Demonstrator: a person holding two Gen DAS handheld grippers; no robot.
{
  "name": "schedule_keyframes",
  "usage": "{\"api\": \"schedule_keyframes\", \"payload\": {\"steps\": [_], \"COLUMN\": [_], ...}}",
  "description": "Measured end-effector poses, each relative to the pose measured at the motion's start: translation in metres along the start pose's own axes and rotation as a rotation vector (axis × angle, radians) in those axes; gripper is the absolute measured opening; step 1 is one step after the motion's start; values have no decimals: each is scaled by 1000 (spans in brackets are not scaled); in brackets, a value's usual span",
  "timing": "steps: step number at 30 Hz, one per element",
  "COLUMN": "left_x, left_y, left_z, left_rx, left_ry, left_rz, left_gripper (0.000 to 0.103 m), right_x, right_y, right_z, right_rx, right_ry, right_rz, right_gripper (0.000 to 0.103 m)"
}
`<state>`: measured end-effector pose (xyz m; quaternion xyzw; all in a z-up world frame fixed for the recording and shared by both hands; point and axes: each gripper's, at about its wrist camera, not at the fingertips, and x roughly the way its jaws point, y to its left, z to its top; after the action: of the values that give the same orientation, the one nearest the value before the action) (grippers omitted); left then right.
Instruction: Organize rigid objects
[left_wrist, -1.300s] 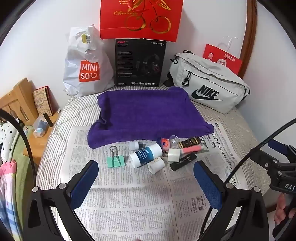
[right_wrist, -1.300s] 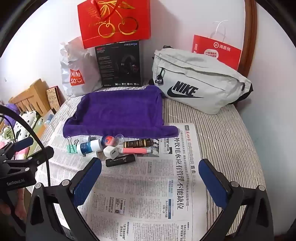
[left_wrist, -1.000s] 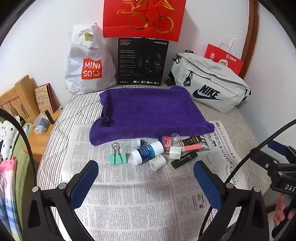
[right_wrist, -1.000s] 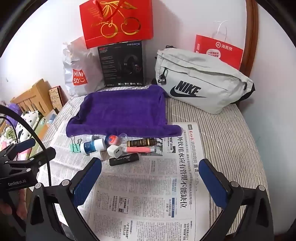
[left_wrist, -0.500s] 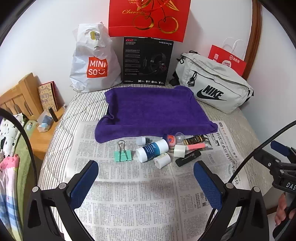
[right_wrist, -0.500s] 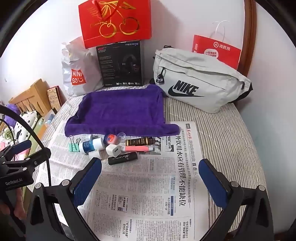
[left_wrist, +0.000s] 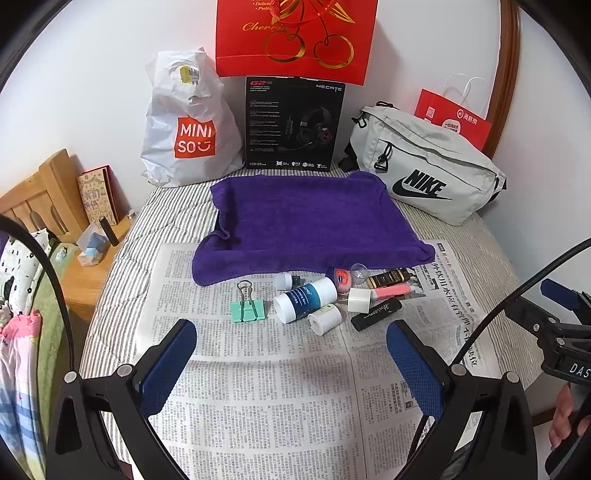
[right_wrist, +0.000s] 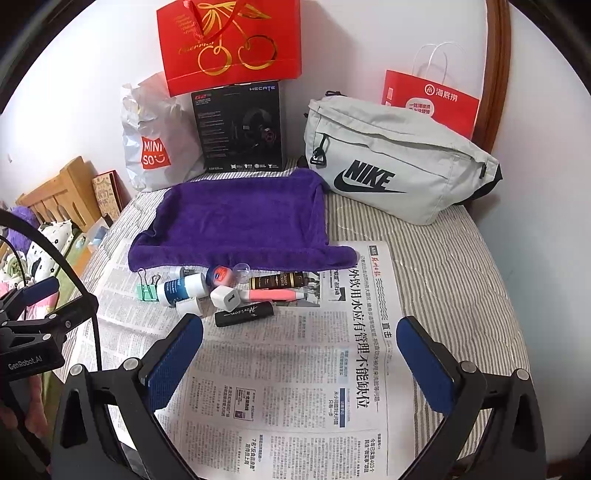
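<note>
Roughly ten small hard items sit bunched on the newspaper (left_wrist: 258, 387), right along the near hem of the purple towel (left_wrist: 310, 218), and I'd guess they were dumped there so each can be lifted onto the cloth in turn. Taking the blue-and-white bottle (left_wrist: 304, 300) as the dial's centre, the green binder clip (left_wrist: 246, 308) lies at nine o'clock, the white cube charger (left_wrist: 359, 300) at three, a small white roll (left_wrist: 324, 319) at five, touching the bottle. The black stick (right_wrist: 243, 314) lies nearest the right gripper (right_wrist: 299, 360), with the pink highlighter (right_wrist: 273, 294) and brown tube (right_wrist: 277, 280) beyond it toward twelve.

The left gripper (left_wrist: 291, 363) hovers with its fingers spread wide and nothing between them; so does the right. Both hang short of the pile, apart from everything. The towel lies bare, so sorting looks not yet begun. The bags and box against the wall at twelve seem mere backdrop.
</note>
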<state>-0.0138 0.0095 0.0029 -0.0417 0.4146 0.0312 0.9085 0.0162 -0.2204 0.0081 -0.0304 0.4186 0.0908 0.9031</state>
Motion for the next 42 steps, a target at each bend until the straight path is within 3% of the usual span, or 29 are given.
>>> {"api": "schedule_keyframes", "payload": {"steps": [42], "left_x": [-7], "left_y": [-2], "left_z": [1], "left_rx": [9], "left_ry": [-3], "left_rz": [-14], "left_gripper": [103], "right_x": [-6], "right_y": [-2], "right_z": [-1], "right_rx": [11], "right_ry": [1], "right_rz": [-5], "right_gripper": [103]}}
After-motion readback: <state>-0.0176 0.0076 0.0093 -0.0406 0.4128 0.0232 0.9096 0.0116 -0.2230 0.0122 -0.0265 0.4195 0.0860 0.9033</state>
